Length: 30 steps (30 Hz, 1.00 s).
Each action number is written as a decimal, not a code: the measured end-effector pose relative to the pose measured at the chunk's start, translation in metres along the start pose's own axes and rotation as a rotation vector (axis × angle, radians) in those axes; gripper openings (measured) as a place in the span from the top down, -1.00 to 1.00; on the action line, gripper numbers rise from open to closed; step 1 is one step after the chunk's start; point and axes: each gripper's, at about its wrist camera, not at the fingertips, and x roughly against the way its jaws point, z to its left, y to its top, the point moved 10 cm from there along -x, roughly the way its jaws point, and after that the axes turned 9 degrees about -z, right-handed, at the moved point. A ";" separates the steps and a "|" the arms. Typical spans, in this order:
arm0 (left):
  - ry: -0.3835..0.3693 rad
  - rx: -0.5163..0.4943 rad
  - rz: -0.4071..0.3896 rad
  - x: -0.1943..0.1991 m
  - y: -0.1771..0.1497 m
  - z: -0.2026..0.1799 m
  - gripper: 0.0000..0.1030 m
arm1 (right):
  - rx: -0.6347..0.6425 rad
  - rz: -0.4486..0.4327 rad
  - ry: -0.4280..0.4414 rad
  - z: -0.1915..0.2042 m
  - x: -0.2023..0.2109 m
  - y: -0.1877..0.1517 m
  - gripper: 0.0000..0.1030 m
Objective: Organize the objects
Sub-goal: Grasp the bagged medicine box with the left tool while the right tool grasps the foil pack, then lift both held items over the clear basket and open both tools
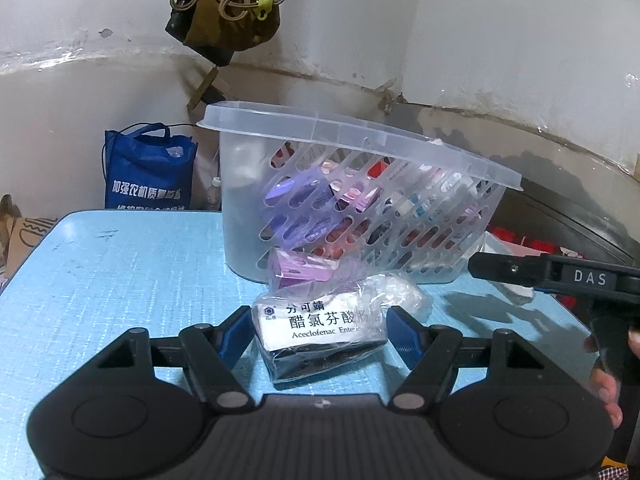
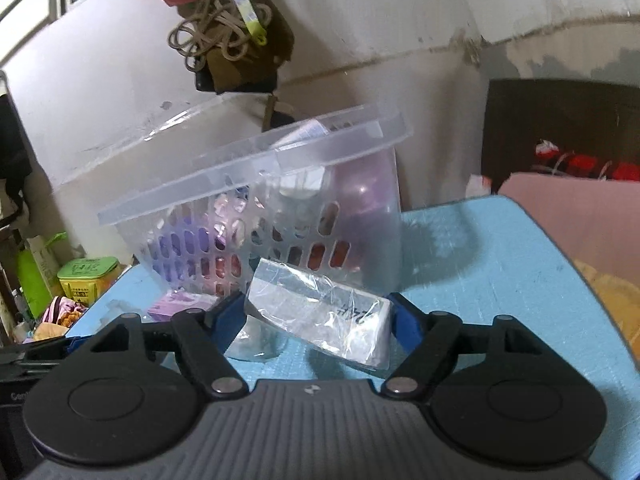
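Observation:
A clear plastic basket full of medicine boxes stands tilted on the blue table; it also shows in the right wrist view. A plastic-wrapped white Aceclofenac box lies between the blue pads of my left gripper, which is shut on it. A purple box lies just behind it. In the right wrist view my right gripper is shut on a plastic-wrapped white box, held tilted above the table. The right gripper also shows from the side in the left wrist view.
A blue tote bag stands behind the table's far left. A knotted rope and cap hang on the wall. A green tin and clutter sit left of the table. A pink cloth lies at the right.

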 end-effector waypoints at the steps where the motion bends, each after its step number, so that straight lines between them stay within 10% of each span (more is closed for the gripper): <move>1: 0.003 0.001 -0.003 0.001 0.000 0.001 -0.46 | 0.017 -0.006 -0.002 0.003 0.000 0.002 -0.52; 20: 0.010 0.004 -0.081 0.010 0.006 0.004 -0.45 | 0.102 -0.103 0.076 0.026 0.014 -0.005 -0.51; 23: 0.016 0.004 -0.098 0.011 0.010 0.003 -0.45 | 0.188 -0.225 0.067 0.038 0.031 -0.003 -0.51; 30: 0.014 0.001 -0.104 0.014 0.008 0.002 -0.45 | 0.120 -0.163 0.068 0.027 0.022 -0.021 -0.51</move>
